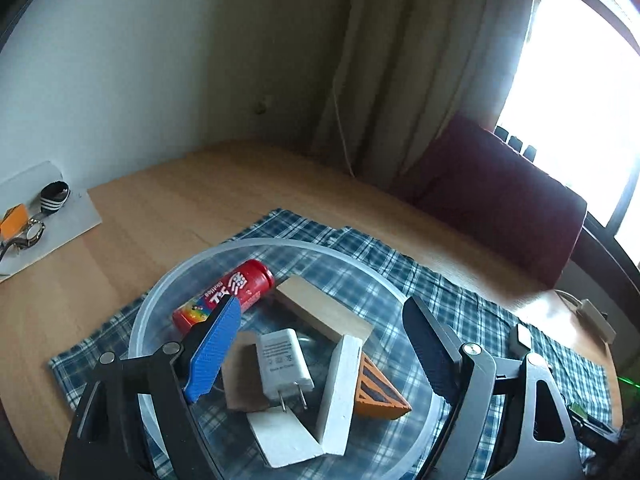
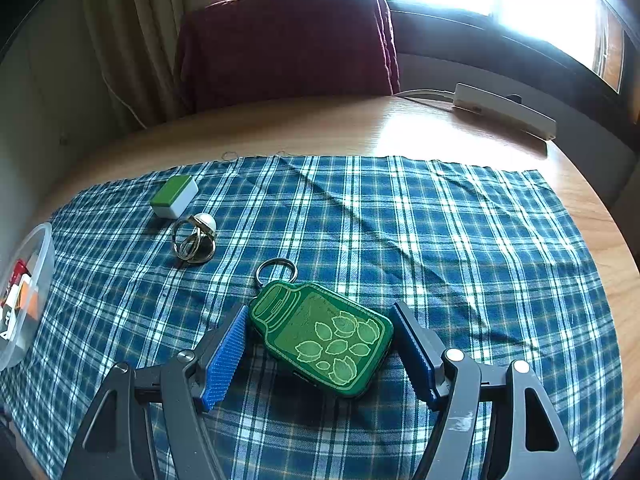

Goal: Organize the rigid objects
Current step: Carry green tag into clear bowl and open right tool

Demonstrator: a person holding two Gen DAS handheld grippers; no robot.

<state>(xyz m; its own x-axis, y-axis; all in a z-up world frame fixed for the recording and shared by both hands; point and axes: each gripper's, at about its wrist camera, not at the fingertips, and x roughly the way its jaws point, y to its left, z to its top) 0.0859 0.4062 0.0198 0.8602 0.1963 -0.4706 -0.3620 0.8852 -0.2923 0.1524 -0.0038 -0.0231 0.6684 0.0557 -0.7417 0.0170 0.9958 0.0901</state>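
Observation:
My left gripper hangs open above a clear plastic bowl. Inside the bowl lie a red can, a wooden block, a white charger plug, white foam pieces and an orange wedge. In the right wrist view a green jar-shaped keychain tag with a metal ring lies flat on the plaid cloth. My right gripper stands open with a blue finger on each side of the tag. Farther left sit a green-and-white tile and a pearl ring holder.
The bowl's rim shows at the left edge of the right wrist view. A white power strip lies at the table's far right. A maroon chair back stands behind the table. A white tray with a watch sits far left.

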